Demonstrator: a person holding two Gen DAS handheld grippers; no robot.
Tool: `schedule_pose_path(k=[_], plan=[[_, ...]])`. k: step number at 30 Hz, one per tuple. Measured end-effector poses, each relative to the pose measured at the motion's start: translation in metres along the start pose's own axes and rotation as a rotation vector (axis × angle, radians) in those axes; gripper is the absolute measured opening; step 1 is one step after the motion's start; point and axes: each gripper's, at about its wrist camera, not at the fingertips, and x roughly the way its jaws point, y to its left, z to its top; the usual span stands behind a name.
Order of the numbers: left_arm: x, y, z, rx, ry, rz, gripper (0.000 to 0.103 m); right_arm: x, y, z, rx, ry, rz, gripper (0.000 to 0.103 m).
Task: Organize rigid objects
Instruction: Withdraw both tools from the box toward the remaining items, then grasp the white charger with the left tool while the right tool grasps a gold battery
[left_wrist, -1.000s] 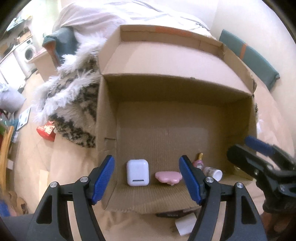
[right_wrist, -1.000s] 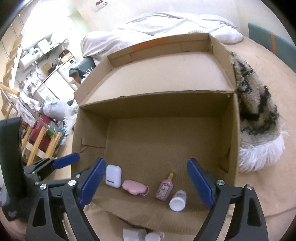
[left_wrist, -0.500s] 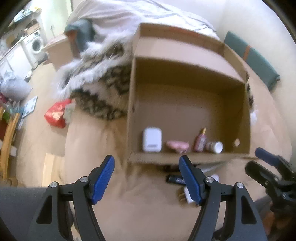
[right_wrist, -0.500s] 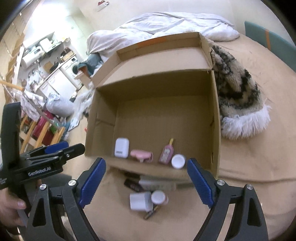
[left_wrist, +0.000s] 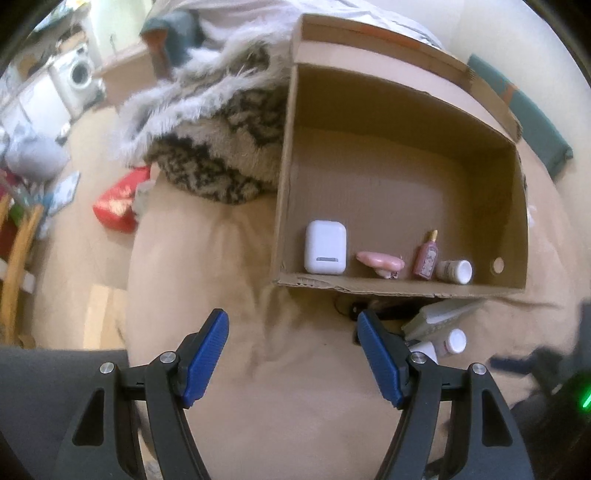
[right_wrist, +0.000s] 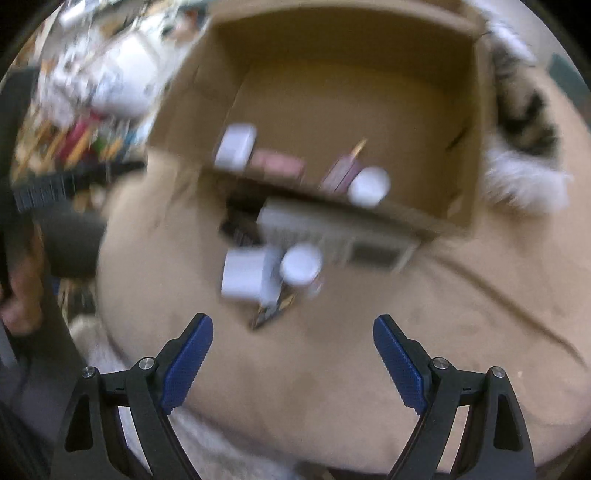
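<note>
— Reading along the open brown cardboard box (left_wrist: 402, 206), what lines its near wall?

— A white rounded earbud case (left_wrist: 325, 252), a flat pink heart-shaped trinket (left_wrist: 380, 261), a small pink perfume bottle (left_wrist: 426, 255), a white-capped jar (left_wrist: 455, 271).

— And the tools?

— The left gripper (left_wrist: 293, 356) gapes wide, empty, over tan bedding (left_wrist: 295, 406); the right gripper (right_wrist: 291, 363) too, before a blurred white cube (right_wrist: 243, 273).

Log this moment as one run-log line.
left hand-held gripper: open, empty | right hand-held gripper: open, empty | cardboard box: white earbud case, pink perfume bottle inside | white-capped bottle: outside box
</note>
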Motion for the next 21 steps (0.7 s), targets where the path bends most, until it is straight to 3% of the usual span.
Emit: schedule_pose_path(k=[2, 5, 8, 13, 18, 21], plan=[[0.005, 0.003, 0.001, -0.018, 0.021, -0.016, 0.07, 0.015, 0.018, -0.001, -0.102, 0.056, -0.026, 0.093], [0.012, 0.003, 0.001, -0.025, 0.054, -0.022, 0.07, 0.038, 0.029, 0.001, -0.203, 0.121, -0.079, 0.077], [0.017, 0.004, 0.0, -0.034, 0.08, -0.032, 0.07, 0.054, 0.028, 0.006, -0.232, 0.17, -0.079, 0.059], [0.021, 0.004, 0.0, -0.045, 0.101, -0.049, 0.07, 0.059, 0.025, 0.017, -0.238, 0.157, -0.055, 0.057], [0.021, 0.002, 0.0, -0.046, 0.105, -0.058, 0.07, 0.062, 0.021, 0.023, -0.274, 0.169, -0.018, 0.044], [0.022, 0.0, -0.001, -0.037, 0.107, -0.056, 0.07, 0.059, 0.019, 0.027, -0.271, 0.169, -0.005, 0.043]])
